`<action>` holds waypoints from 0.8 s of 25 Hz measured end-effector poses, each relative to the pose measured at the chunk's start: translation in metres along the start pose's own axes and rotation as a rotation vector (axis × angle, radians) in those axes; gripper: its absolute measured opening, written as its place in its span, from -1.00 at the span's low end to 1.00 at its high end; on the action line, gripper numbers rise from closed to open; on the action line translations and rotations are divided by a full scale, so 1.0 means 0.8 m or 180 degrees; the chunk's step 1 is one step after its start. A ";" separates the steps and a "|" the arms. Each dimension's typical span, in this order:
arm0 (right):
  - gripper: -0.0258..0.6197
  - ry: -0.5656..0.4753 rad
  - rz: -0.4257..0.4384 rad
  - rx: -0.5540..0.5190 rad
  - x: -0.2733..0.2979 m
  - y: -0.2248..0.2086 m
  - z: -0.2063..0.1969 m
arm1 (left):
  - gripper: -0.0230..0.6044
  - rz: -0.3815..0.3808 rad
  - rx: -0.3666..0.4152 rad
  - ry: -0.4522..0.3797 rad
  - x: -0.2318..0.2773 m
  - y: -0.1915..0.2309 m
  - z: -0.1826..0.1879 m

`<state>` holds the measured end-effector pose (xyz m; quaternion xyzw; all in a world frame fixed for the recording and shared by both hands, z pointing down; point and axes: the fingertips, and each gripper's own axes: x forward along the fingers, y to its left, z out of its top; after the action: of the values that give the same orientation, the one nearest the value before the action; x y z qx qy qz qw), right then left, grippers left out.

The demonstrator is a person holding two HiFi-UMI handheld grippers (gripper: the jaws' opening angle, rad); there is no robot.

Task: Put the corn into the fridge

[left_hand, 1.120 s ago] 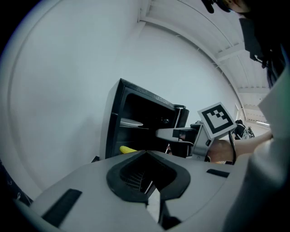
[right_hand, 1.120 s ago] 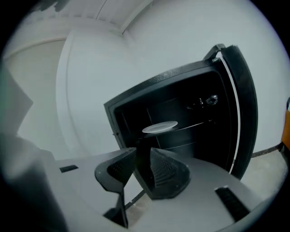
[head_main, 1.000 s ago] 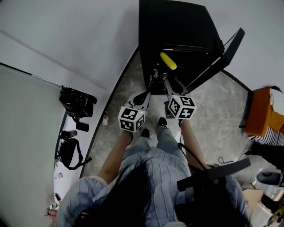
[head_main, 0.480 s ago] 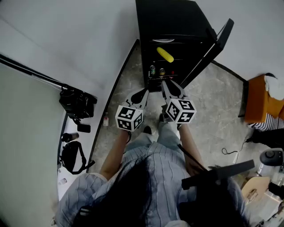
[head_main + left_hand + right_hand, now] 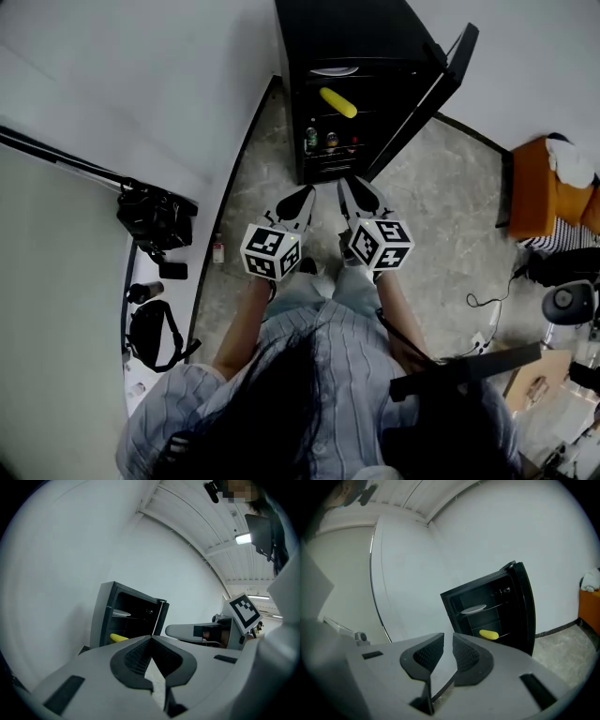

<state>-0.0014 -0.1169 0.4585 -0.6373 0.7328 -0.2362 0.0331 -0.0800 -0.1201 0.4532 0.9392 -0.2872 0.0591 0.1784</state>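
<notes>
The yellow ear of corn (image 5: 338, 102) is already in the small black fridge (image 5: 375, 37). It lies on its side on the middle wire shelf. So the putting-in part looks done.

The black fridge door (image 5: 427, 94) stands wide open, and that is where trouble could come from. If it stays open, the cold gets out, so I think it has to be pushed shut. The corn is round and lies loose on thin wires. A hard slam could shake the shelf, and the corn could roll to the edge or fall out. A push that is too soft might leave the door a little open.

Both tools are well back from the fridge, above the person's legs. The left hand-held gripper (image 5: 302, 195) has its jaws pressed together, with nothing in them. The right hand-held gripper (image 5: 354, 192) has just been closing. Only a thin gap is left between its jaws, and nothing is in that gap either.

Inside the fridge, a round white plate (image 5: 335, 70) sits on the top shelf, above the corn. A few small cans (image 5: 330, 142) stand in a row on the bottom shelf, below it.
</notes>
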 end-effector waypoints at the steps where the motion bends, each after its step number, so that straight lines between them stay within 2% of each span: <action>1: -0.71 0.0001 0.0001 -0.0001 -0.002 0.000 0.001 | -0.90 -0.0012 -0.0004 -0.0021 0.000 -0.003 0.002; 10: -0.72 0.0050 0.0163 0.0017 -0.019 0.007 0.008 | -0.90 0.0135 -0.0073 -0.0149 -0.001 -0.007 0.015; 20: -0.74 0.0171 0.0482 0.0119 -0.082 -0.023 0.006 | -0.90 0.0405 -0.0127 -0.0282 0.001 -0.074 0.012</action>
<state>0.0293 -0.0576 0.4449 -0.5728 0.7750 -0.2636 0.0432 -0.0464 -0.0780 0.4269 0.9171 -0.3551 0.0229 0.1800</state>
